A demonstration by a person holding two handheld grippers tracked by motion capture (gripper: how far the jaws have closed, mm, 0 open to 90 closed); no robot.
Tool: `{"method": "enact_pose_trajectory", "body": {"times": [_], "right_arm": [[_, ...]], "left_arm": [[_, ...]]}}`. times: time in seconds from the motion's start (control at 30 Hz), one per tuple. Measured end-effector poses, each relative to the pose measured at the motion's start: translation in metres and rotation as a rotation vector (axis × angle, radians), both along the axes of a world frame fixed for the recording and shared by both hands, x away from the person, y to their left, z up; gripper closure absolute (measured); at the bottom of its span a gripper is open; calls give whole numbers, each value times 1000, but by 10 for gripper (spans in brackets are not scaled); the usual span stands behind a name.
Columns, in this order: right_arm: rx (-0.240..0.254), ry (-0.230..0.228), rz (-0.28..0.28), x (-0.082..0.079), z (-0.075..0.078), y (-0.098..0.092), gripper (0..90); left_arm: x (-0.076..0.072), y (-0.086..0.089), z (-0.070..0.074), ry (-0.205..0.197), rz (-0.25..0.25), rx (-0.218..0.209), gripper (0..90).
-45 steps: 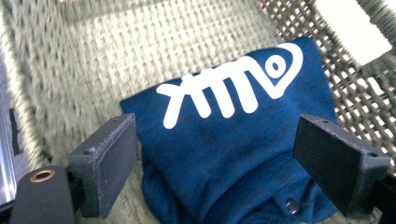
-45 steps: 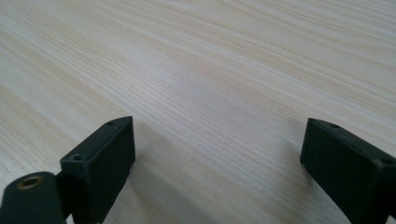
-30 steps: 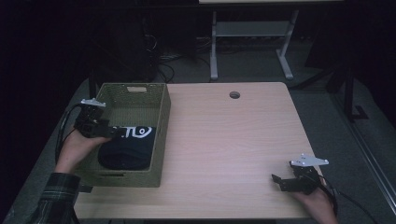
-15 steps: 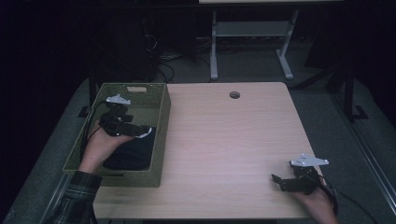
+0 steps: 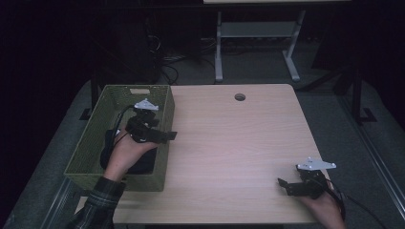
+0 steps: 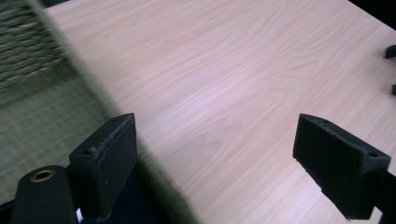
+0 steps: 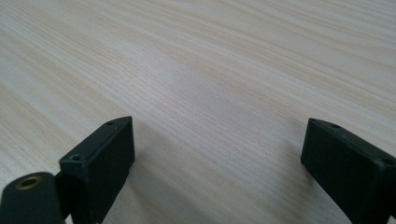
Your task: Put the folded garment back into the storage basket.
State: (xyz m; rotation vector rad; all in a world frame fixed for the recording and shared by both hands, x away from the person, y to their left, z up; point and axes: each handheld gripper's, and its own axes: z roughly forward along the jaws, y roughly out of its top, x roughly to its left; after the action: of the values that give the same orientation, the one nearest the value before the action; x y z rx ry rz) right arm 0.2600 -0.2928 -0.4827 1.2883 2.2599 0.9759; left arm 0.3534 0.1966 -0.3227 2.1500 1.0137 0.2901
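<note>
An olive woven basket [image 5: 93, 128] stands on the left part of the wooden table [image 5: 229, 138], and a dark folded garment [image 5: 143, 162] lies inside it. My left gripper [image 5: 169, 136] hovers over the basket's right wall, pointing right toward the table, open and holding nothing. In the left gripper view its wide-apart jaws [image 6: 215, 163] straddle the basket rim [image 6: 84, 84] and bare table top. My right gripper [image 5: 282, 185] rests near the table's front right corner, open, with only wood grain between its jaws [image 7: 215, 163].
A round cable hole [image 5: 239, 97] sits near the table's far edge. Behind the table stand a white metal frame [image 5: 253, 43] and cables on the floor [image 5: 167, 71]. The right gripper's jaw tips [image 6: 391, 70] appear far off in the left gripper view.
My left gripper has risen from the garment inside the basket and swung right, over the basket's right wall. The right gripper has stayed put.
</note>
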Motion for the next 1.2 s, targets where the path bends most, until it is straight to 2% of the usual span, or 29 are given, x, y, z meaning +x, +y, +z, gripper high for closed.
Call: {"method": "enact_pose_trajectory", "body": {"times": [0.03,0.13,0.3,0.6,0.8,0.9,0.93,1.2], "right_arm": [[1,0,0,0,0,0,94],[0,0,1,0,0,0,94],[-1,0,1,0,0,0,94],[-1,0,2,0,0,0,93],[0,1,0,0,0,0,93],[-1,0,1,0,0,0,93],[-1,0,1,0,0,0,93],[-1,-1,2,0,0,0,92]], "left_arm": [[-2,-10,-3,0,-15,0,136],[-3,-17,-5,-2,-26,-8,136],[-9,-40,-10,-5,-64,-21,136],[-16,-64,-28,4,-98,-36,136],[-23,-83,-40,-6,-127,-42,134],[-28,-94,-51,-9,-148,-29,131],[-28,-94,-51,-9,-148,-29,132],[-34,-111,-83,2,-183,-5,129]]}}
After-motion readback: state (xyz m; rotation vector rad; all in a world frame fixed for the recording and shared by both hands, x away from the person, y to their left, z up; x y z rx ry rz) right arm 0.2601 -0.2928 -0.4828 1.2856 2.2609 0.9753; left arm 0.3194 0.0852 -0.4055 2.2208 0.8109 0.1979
